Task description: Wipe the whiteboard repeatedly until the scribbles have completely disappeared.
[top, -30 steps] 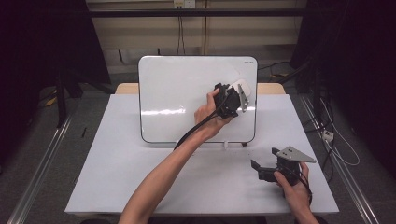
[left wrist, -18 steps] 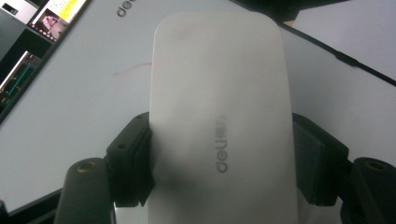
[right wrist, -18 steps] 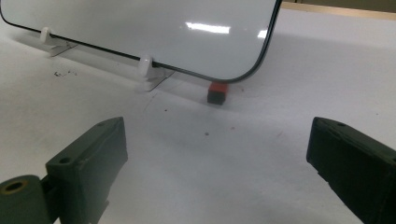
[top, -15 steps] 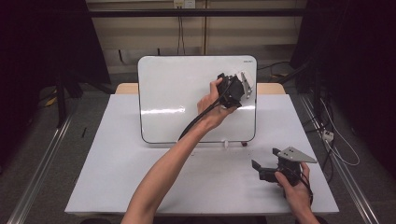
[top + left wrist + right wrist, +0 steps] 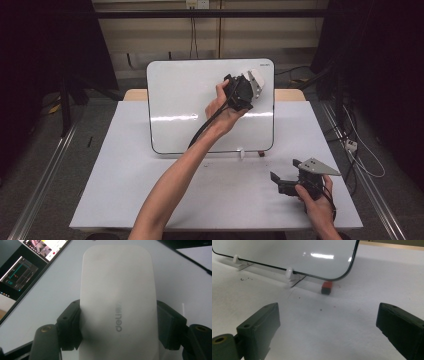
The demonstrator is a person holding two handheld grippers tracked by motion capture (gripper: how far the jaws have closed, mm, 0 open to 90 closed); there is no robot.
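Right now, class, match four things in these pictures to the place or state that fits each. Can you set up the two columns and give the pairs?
Things:
1. white eraser
2. whiteboard
3. right hand-held gripper
4. small red and black block

Places or states:
A. jaws open, nothing between them, low over the table
B. clamped between the jaws of the left hand-held gripper
C. on the table under the whiteboard's lower corner
D. propped up at the back of the white table

Pairs: 1-B, 2-D, 3-A, 4-C
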